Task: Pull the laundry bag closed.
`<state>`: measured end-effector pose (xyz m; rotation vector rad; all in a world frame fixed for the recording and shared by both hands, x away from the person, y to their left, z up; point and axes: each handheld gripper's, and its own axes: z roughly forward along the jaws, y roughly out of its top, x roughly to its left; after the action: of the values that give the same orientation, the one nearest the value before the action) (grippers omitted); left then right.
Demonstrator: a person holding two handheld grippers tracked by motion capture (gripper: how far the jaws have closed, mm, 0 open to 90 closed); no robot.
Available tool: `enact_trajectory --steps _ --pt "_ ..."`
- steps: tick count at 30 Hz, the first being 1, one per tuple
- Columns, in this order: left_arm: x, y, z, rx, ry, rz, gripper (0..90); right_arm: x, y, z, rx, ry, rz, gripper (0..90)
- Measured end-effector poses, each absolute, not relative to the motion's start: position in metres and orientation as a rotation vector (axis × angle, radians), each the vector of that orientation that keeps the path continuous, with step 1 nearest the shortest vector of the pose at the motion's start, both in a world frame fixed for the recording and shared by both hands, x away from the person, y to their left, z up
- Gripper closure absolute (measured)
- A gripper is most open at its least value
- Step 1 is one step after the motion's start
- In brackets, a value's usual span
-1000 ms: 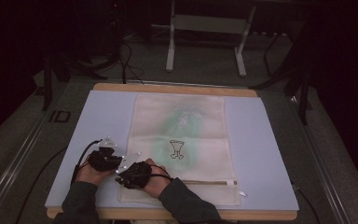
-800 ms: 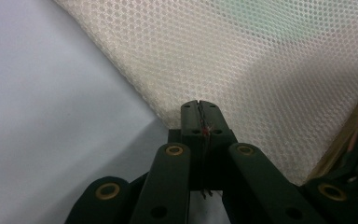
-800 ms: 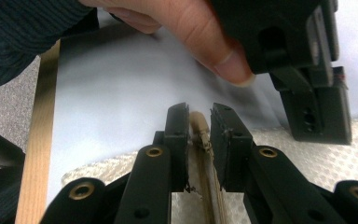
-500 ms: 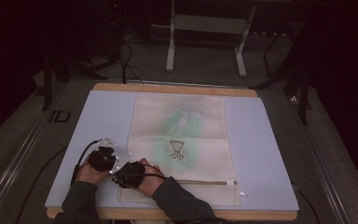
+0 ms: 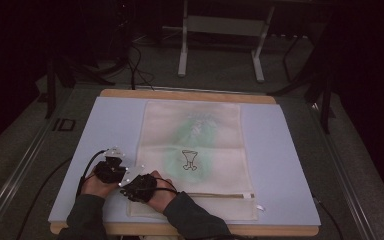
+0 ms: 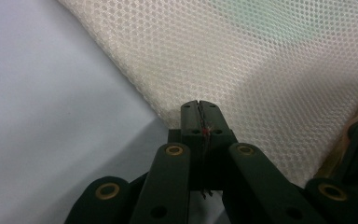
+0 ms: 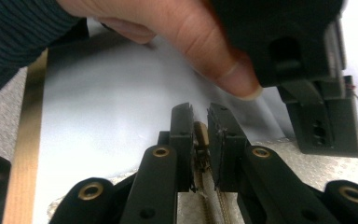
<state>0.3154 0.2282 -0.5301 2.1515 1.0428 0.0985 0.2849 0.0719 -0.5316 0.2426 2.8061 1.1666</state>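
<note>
A cream mesh bag (image 5: 195,140) with a green patch and a small goblet print lies flat on the pale blue table (image 5: 110,125). A zipper (image 5: 215,195) runs across its near end. My left gripper (image 5: 111,169) is shut on the bag's left edge (image 6: 242,60), jaws pressed together (image 6: 199,116). My right gripper (image 5: 139,187) sits just right of it, hands touching. Its jaws (image 7: 199,126) are shut on the tan zipper pull (image 7: 199,135), with the zipper tape (image 7: 209,205) running back beneath them. The left gripper (image 7: 324,121) and its thumb (image 7: 214,51) show close ahead.
The table's wooden edge (image 7: 25,140) lies near my hands, at the front left. Behind the table stand a white frame (image 5: 220,30) and cables on a dark floor. Bare blue surface lies left and right (image 5: 275,150) of the bag.
My right gripper has slid a little to the left along the zipper line, closing up against the left hand. The left gripper has stayed put.
</note>
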Motion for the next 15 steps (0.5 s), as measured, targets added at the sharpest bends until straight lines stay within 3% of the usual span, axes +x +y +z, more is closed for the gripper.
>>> enact_trajectory --steps 15 --pt "0.316 0.229 -0.53 2.148 1.046 0.1 89.7 0.288 0.059 -0.53 0.295 2.788 1.232 86.0"
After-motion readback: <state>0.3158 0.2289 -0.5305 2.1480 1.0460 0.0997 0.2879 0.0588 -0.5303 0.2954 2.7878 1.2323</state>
